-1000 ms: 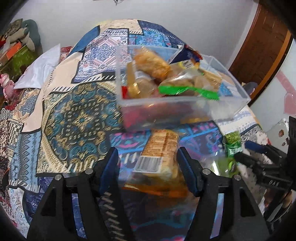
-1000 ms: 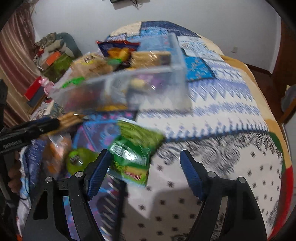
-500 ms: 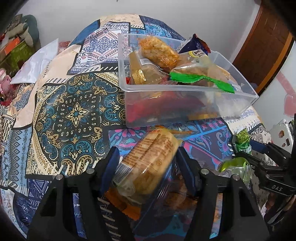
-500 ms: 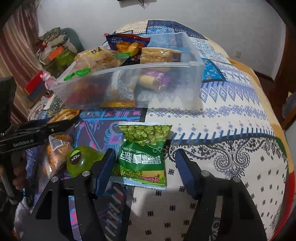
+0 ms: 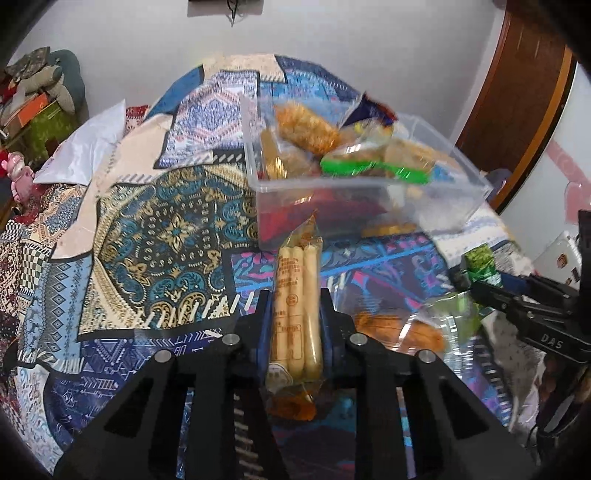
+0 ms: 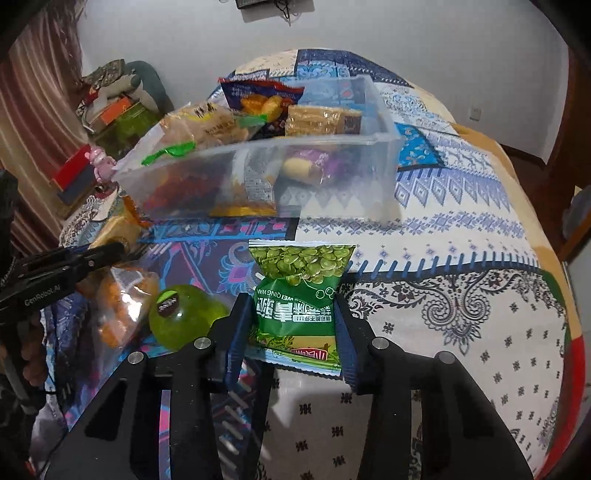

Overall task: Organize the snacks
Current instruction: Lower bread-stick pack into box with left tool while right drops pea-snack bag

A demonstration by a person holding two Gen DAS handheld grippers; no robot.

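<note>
Even, dim indoor light; fisheye bending and dark corners in both views; left view motion-blurred.

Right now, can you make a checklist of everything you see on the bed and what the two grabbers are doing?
Surface: patchwork bedspread, blue, gold and white patterns.
Job's things: clear plastic bin on the bedspread, already holding several snack packs; sausage stick pack; green pea bag.
Clutter: green jelly cup and an orange snack bag lying loose in front of the bin.
Grippers: left gripper is closing, pads pressing on the sausage stick pack; right gripper is shut on the green pea bag.
Cables: dark cords hanging from a fixture on the wall.
Surroundings: white wall, wooden door, white pillow, stacked boxes beside the bed.
</note>
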